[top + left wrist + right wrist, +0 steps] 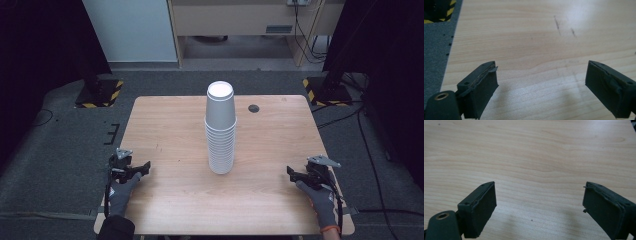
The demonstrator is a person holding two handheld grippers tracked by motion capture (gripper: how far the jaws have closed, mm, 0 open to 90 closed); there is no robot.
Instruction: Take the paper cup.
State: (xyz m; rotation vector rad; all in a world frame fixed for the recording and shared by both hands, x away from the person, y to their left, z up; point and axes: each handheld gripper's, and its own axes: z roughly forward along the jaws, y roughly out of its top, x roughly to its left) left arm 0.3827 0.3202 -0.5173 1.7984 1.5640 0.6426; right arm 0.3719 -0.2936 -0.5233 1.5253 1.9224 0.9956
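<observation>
The left hand-held gripper (144,166) rested at the near left edge of the table (170,125), its jaws spread wide over bare wood. A tall stack of white paper cups (220,129) stood upright mid-table (plain, with no readable print), well apart from both. The right hand-held gripper (291,172) sat at the near right edge, jaws likewise apart and empty.

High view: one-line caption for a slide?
Stack of white paper cups mid-table, left gripper and right gripper open at near corners.
</observation>
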